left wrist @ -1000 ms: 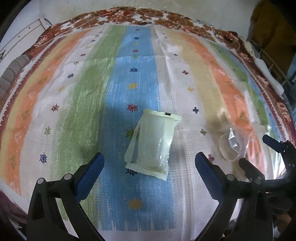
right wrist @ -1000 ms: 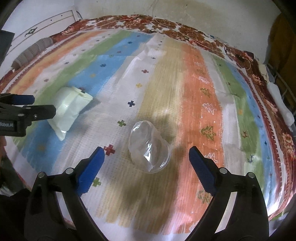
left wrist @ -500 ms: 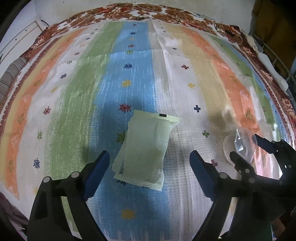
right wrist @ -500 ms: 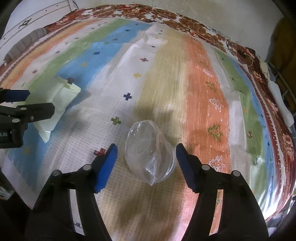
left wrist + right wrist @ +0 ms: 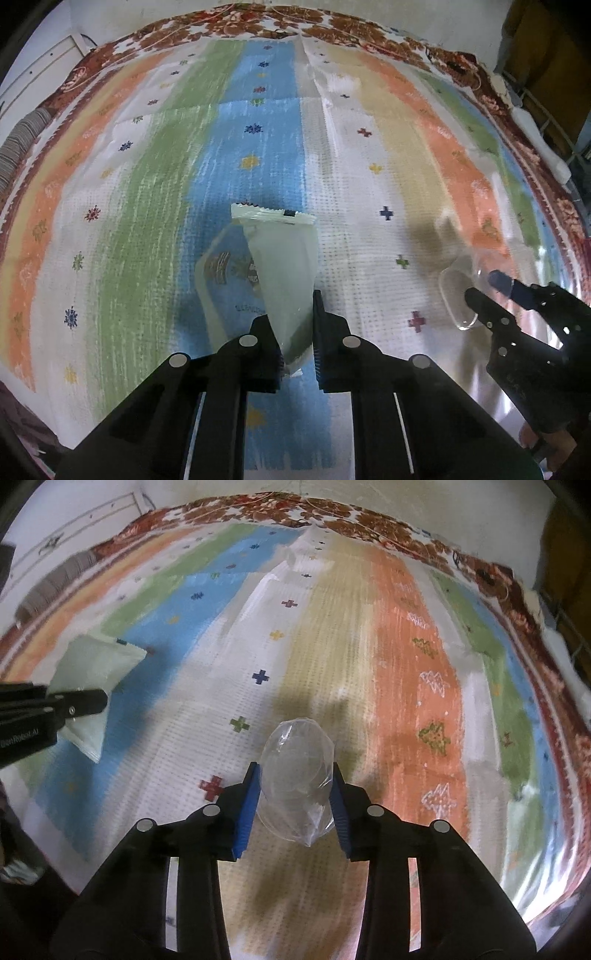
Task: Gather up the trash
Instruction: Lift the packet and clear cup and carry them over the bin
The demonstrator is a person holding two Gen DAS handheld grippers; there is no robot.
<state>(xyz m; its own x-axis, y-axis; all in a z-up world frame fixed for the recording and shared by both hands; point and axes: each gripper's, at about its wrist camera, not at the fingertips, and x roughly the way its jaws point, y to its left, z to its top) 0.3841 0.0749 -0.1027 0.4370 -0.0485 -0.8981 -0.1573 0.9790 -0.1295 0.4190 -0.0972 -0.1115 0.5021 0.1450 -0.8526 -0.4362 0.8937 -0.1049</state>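
The left claw is pinched narrow on the near end of a pale green wrapper, which is twisted between its fingers so that the far crimped edge stands up over the blue stripe of the striped cloth; part of the wrapper folds out to the left, showing faint print that is too blurred to read; in the right wrist view the same wrapper sits at the far left, with the left claw's black fingers closed across it; the right claw is drawn in on a clear plastic cup, its blue pads pressing both sides of the cup, which looks squashed and wrinkled and points away along the tan stripe of the cloth; whether the cup is lifted or touching the cloth cannot be told; in the left wrist view the right claw enters from the right edge with the cup at its tips, well apart from the wrapper; the cloth covers the whole surface, bordered by a red and brown floral edge
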